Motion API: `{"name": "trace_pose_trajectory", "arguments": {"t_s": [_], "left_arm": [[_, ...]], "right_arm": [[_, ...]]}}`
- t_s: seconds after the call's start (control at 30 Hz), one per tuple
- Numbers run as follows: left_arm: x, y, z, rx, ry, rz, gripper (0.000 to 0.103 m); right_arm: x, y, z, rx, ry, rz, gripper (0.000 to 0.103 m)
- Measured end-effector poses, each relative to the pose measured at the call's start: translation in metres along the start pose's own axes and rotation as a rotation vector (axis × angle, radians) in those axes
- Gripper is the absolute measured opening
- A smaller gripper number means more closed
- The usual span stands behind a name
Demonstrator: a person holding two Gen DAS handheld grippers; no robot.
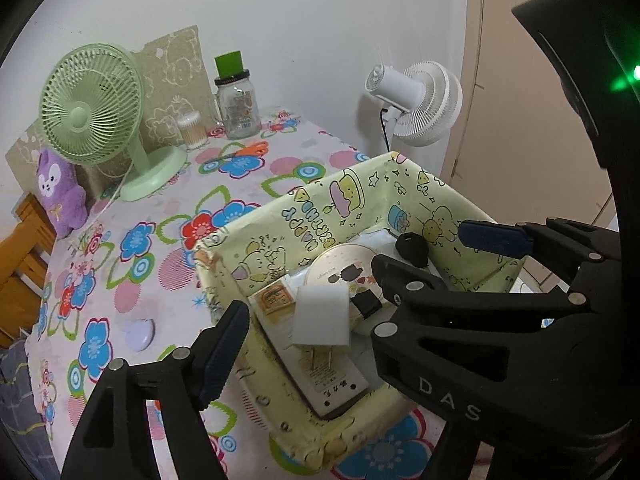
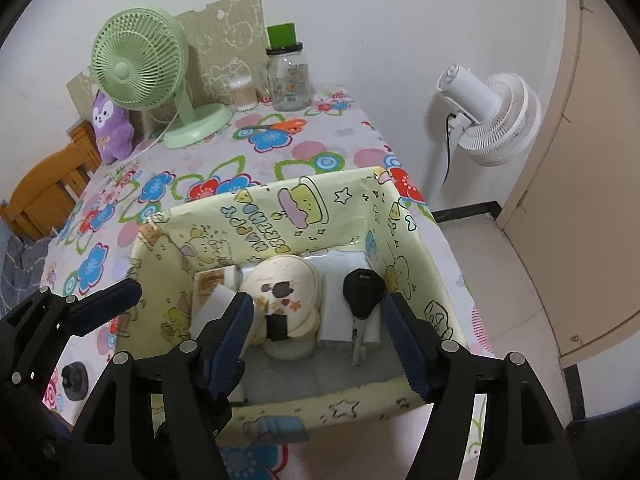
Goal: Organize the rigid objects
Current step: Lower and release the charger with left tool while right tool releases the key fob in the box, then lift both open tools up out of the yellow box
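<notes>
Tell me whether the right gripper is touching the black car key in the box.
Apart. The right wrist view shows the right gripper open, with the black car key lying on white foam between its fingers, clear space on both sides.

1. The left wrist view looks steeply down from close above the pale yellow cartoon-printed box (image 1: 352, 200), from its left near corner, facing the white wall.
2. The right wrist view looks down from close over the same box's (image 2: 280, 208) near edge, more squarely, facing the same wall.
3. Both views share the box, the flower-patterned bench cover (image 1: 168, 240) (image 2: 192, 184), the mint-green desk fan (image 1: 92, 112) (image 2: 138, 68) and the white floor fan (image 1: 420, 100) (image 2: 492, 116).
4. Each view catches the other tool: the right tool (image 1: 424, 248) and the left tool (image 2: 172, 304).
</notes>
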State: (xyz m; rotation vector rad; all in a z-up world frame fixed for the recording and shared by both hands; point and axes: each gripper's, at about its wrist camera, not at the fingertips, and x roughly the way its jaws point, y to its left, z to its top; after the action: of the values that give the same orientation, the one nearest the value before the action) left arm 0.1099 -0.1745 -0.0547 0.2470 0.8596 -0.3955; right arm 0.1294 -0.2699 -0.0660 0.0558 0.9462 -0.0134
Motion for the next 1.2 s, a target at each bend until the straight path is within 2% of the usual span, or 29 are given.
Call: {"name": "trace_pose_trajectory", "arguments": {"t_s": [0.47, 1.2], "left_arm": [[-0.039, 0.011, -0.016, -0.014, -0.068, 0.043, 0.087], [-0.079, 0.042, -0.053, -0.091, -0.105, 0.103, 0.095]], "right_arm": [[-0.038, 0.026, -0.011, -0.05, -0.098, 0.007, 0.075], [-0.069, 0.077, -0.033, -0.113, -0.159, 0.042, 0.088]]}}
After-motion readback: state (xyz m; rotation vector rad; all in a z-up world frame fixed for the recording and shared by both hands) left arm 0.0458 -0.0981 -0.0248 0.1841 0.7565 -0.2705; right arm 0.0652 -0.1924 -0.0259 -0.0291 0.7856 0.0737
